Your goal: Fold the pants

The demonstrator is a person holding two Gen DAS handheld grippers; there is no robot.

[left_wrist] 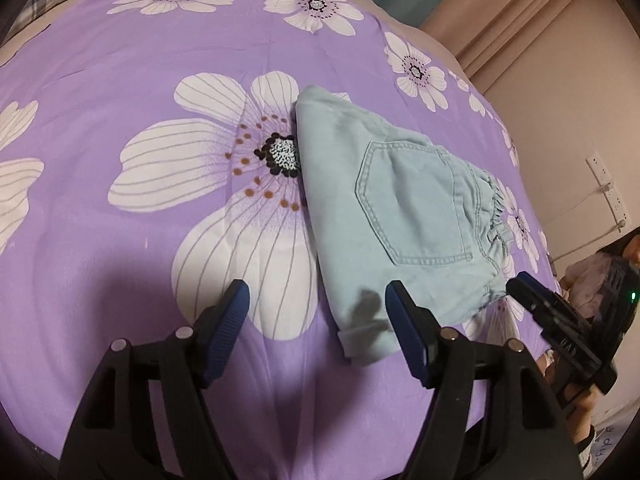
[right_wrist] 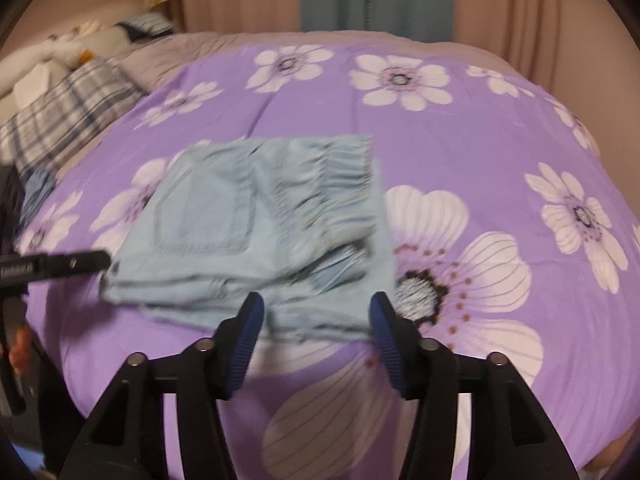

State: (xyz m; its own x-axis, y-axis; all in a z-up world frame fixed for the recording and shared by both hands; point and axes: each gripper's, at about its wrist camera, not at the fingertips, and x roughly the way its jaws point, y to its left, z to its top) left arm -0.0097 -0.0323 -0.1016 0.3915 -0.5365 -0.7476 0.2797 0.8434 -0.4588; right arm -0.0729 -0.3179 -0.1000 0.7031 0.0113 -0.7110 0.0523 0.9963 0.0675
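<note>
Jaws on both the left gripper (left_wrist: 316, 308) and right gripper (right_wrist: 316, 312) stand released; snagging the folded pants (left_wrist: 400, 208) on the bed (left_wrist: 120, 80) while withdrawing could undo the fold.

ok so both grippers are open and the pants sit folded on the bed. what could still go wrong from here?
1. The left gripper has one fingertip right at the near corner of the folded light-blue pants; pulling away could snag that corner and drag the fold open.
2. The right gripper hangs over the near edge, where stacked layers look loose and uneven; a brush could splay them.
3. The purple floral bedsheet is soft, so the bundle may shift.
</note>
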